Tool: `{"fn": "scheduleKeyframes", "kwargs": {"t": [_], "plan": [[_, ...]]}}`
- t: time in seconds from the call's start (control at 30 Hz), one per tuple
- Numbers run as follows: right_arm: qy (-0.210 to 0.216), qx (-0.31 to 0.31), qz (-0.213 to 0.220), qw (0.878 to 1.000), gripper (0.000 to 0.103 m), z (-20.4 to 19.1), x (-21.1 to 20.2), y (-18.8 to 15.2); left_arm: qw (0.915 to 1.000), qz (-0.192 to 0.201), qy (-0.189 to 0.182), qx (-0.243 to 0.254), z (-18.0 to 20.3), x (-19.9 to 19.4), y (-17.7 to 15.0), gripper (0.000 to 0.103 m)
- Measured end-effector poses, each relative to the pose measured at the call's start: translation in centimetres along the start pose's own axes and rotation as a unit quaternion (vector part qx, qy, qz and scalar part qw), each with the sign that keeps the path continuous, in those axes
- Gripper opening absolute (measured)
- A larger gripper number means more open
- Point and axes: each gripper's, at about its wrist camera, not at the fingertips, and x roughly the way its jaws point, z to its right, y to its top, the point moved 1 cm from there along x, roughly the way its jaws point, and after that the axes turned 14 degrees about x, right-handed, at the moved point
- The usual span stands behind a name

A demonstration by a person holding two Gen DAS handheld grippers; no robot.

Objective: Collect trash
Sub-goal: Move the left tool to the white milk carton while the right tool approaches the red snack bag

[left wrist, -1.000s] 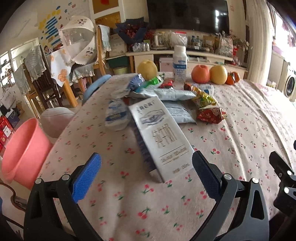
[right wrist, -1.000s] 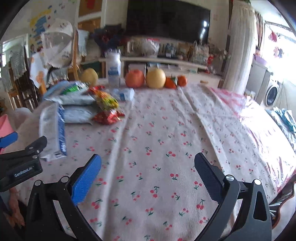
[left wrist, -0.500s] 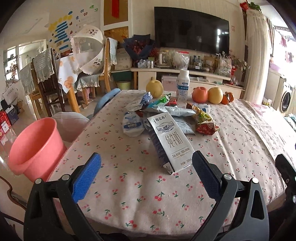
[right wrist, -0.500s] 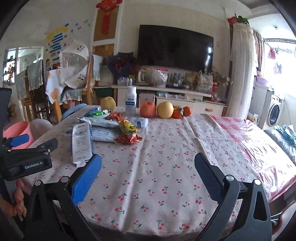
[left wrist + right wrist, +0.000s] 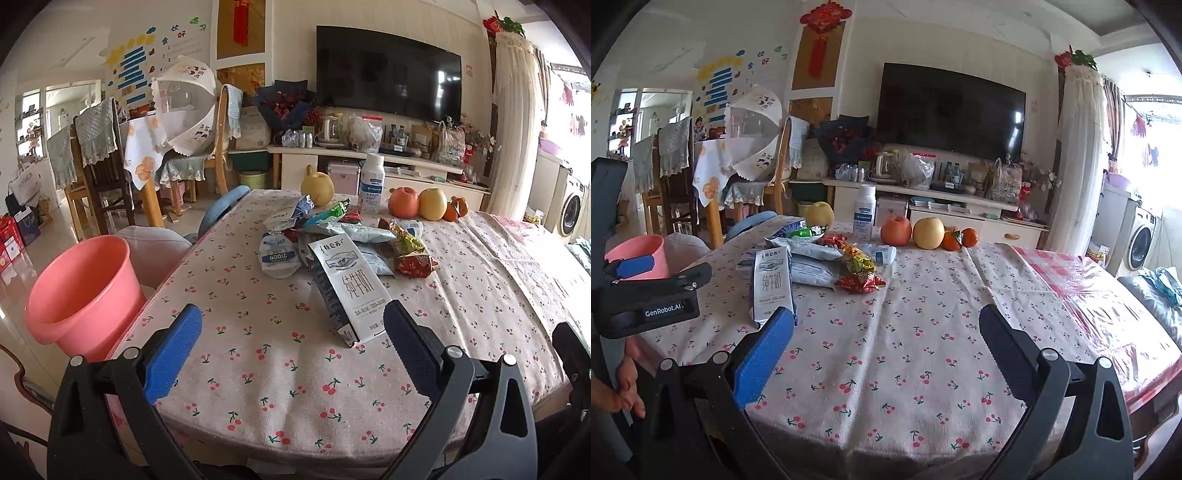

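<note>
My left jaws [image 5: 291,339] are wide apart and hold nothing. They hang over the near edge of the tabletop [image 5: 258,369], low in the frame. My right jaws [image 5: 884,339] are wide apart too, and they hold nothing. They hang low in their frame, over the cloth with little red cherries.

Just past my left jaws lies a white milk carton [image 5: 347,284], flat on the cloth. Its near end sits close to my right blue pad [image 5: 410,350]. In the right view the same milk carton [image 5: 772,284] is at the left, just above my left blue pad [image 5: 761,358].

Behind the carton is a pile of trash. There is a round white pouch [image 5: 279,254], some silver bags [image 5: 354,232], and a red and gold wrapper [image 5: 413,264]. They touch and lie on top of each other near the middle of the frame.

Farther back stand a white bottle [image 5: 371,182], a yellow pear [image 5: 317,188], a red apple [image 5: 404,202] and a yellow apple [image 5: 432,204].

At the left of the frame, beside the tabletop and lower down, is a pink bucket [image 5: 81,291]. Its mouth faces up.

In the right view, a hand [image 5: 626,387] shows at the lower left edge.
</note>
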Motion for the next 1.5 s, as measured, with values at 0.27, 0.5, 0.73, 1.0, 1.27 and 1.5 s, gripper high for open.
{"fn": "scheduleKeyframes", "kwargs": {"t": [0.27,0.5,0.73,1.0,1.27,1.5], "plan": [[0.004,-0.003,-0.004,1.0,0.099,-0.2,0.0,-0.2,1.0,0.001,0.0,-0.001,-0.2,0.0,0.1,0.099],[0.009,0.003,-0.004,1.0,0.099,-0.1,0.0,-0.1,1.0,0.001,0.001,-0.001,-0.2,-0.1,0.1,0.099],[0.015,0.003,-0.007,1.0,0.099,0.0,0.3,0.0,1.0,0.004,0.005,0.003,-0.2,-0.4,0.2,0.099],[0.02,0.005,-0.017,1.0,0.099,0.1,1.4,0.4,0.9999,-0.006,0.001,0.013,0.6,0.5,0.1,0.099],[0.025,0.046,-0.056,0.997,0.099,1.5,4.4,0.9,0.9993,-0.026,-0.018,0.019,1.9,2.5,-0.6,0.099],[0.029,0.067,-0.085,0.994,0.099,2.4,7.3,1.1,0.9981,-0.046,-0.026,0.033,3.1,4.1,-0.6,0.099]]}}
